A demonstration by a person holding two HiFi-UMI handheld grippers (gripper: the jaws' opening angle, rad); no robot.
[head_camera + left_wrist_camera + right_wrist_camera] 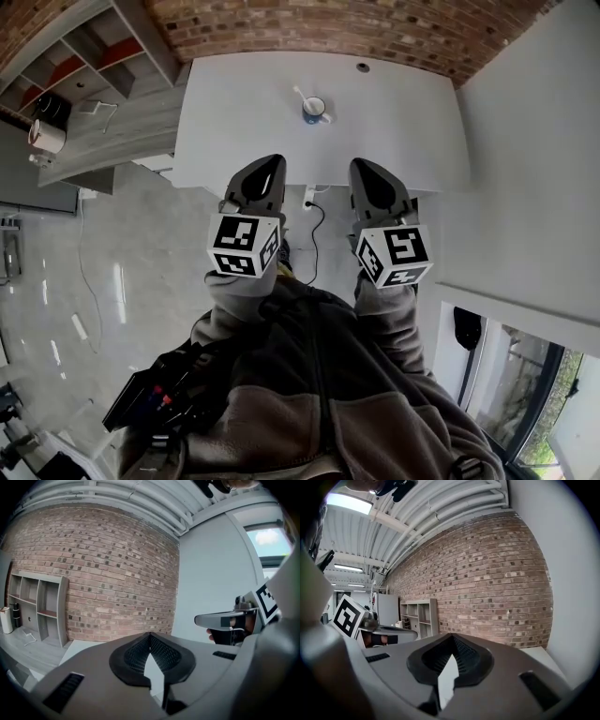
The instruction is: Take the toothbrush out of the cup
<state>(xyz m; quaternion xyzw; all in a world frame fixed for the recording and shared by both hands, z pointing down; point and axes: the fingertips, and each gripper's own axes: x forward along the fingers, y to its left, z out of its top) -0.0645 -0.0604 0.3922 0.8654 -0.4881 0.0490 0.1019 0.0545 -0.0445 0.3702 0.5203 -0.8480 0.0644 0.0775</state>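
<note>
Cup (315, 111) well ahead, between both grippers
Left gripper (272, 165) and right gripper (366, 171) had fingers closed, empty; the toothbrush (301, 95) leaned leftward, far across the desk (234, 112).

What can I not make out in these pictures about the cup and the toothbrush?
- The toothbrush: head view, too small to show its bristles or its depth in the cup.
- The cup's inside: head view, too small.
- Both gripper views: cup and toothbrush fall outside them; they face the brick wall.
</note>
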